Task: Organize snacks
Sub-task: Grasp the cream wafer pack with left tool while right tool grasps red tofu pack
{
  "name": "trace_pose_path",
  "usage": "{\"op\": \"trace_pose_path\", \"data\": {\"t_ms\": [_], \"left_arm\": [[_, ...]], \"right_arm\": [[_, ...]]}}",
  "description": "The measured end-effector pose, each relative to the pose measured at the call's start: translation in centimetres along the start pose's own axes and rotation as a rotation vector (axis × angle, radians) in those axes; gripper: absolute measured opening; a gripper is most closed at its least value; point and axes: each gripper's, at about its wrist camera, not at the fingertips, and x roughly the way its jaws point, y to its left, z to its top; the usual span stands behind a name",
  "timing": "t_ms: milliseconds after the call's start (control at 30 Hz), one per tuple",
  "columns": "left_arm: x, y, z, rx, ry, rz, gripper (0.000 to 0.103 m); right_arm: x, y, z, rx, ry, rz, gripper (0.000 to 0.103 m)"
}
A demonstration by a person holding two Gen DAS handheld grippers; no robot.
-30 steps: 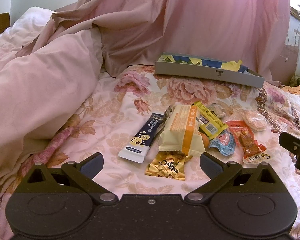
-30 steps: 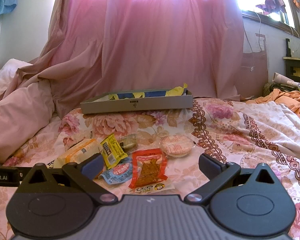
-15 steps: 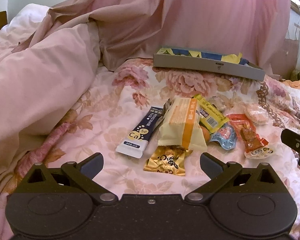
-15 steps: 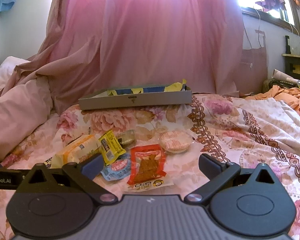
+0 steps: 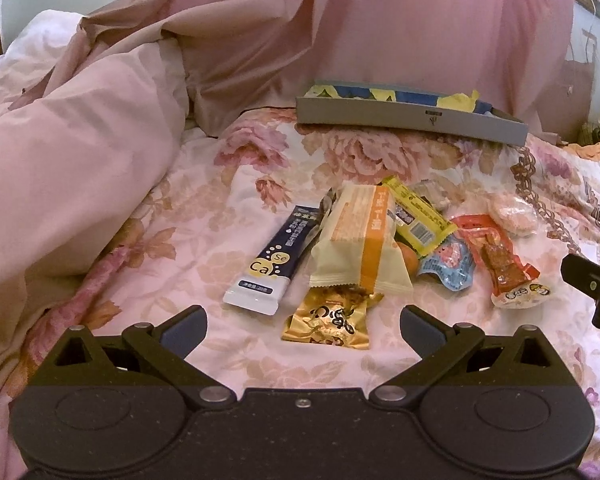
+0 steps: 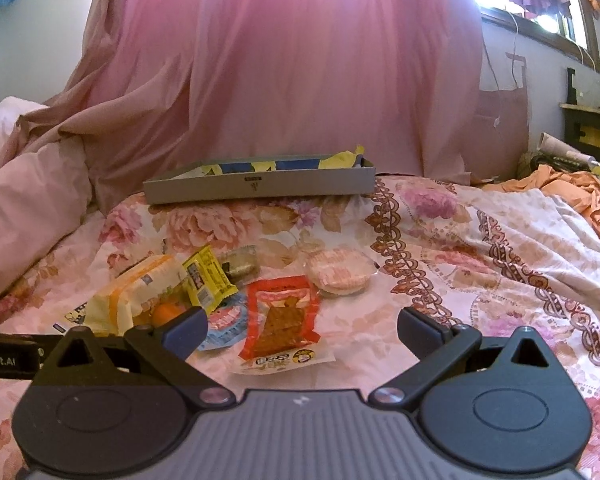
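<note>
Snacks are piled loose on the floral bedspread (image 5: 204, 248), none yet in the grey tray (image 5: 412, 122) that sits at the far side against the pink curtain (image 6: 300, 80), well apart from the pile.

Change over the last second: both views have been brought slightly lower and closer to the pile; the packets sit larger and further up the frame. No packet has been shifted. This is judged to be approach only, with sorting not started.

Left gripper (image 5: 303, 322): jaws spread wide, nothing held. The gold candy wrapper (image 5: 328, 322) lies just ahead between the fingers, so it is taken as the likely first pick.

Right gripper (image 6: 302, 326): jaws equally wide, nothing held. The red jerky packet (image 6: 282, 318) lies between its fingers, near the left one.

Pile as seen from the left wrist:
- navy Ca/Se stick sachet (image 5: 274, 260), leftmost, flat
- cream and orange wafer pack (image 5: 360, 244), biggest item, laid over the gold wrapper's top edge and partly over an orange round piece (image 5: 406, 258)
- yellow bar wrapper (image 5: 418, 216) tucked behind it
- blue pouch (image 5: 446, 268) beside the jerky packet
- clear-wrapped round rice cracker (image 6: 338, 272) at the far right edge of the pile
- a small silvery wrapped item (image 6: 240, 262) behind the yellow bar; contents cannot be told

Overlaps mean the wafer pack may be dragged if the gold wrapper is pulled.
</note>
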Motion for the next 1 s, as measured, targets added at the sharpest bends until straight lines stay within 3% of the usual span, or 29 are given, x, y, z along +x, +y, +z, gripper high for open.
{"op": "trace_pose_path", "data": {"t_ms": [300, 500, 700, 800, 1000], "left_arm": [[1.5, -0.3, 1.7, 0.035, -0.019, -0.025, 0.102], [3.2, -0.7, 4.0, 0.09, -0.065, -0.066, 0.102], [6.2, -1.4, 5.6, 0.149, -0.024, -0.146, 0.102], [7.1, -1.6, 5.6, 0.145, -0.041, -0.187, 0.102], [8.2, -2.3, 5.9, 0.21, -0.058, -0.331, 0.102]], "right_arm": [[1.0, 0.6, 0.5, -0.084, -0.002, -0.009, 0.103], [3.7, 1.1, 1.0, -0.125, 0.056, 0.029, 0.103], [7.1, 2.3, 0.8, -0.169, 0.082, 0.061, 0.103], [8.4, 2.2, 0.8, -0.152, 0.087, 0.066, 0.103], [9.8, 1.4, 0.5, -0.126, 0.134, 0.084, 0.103]]}}
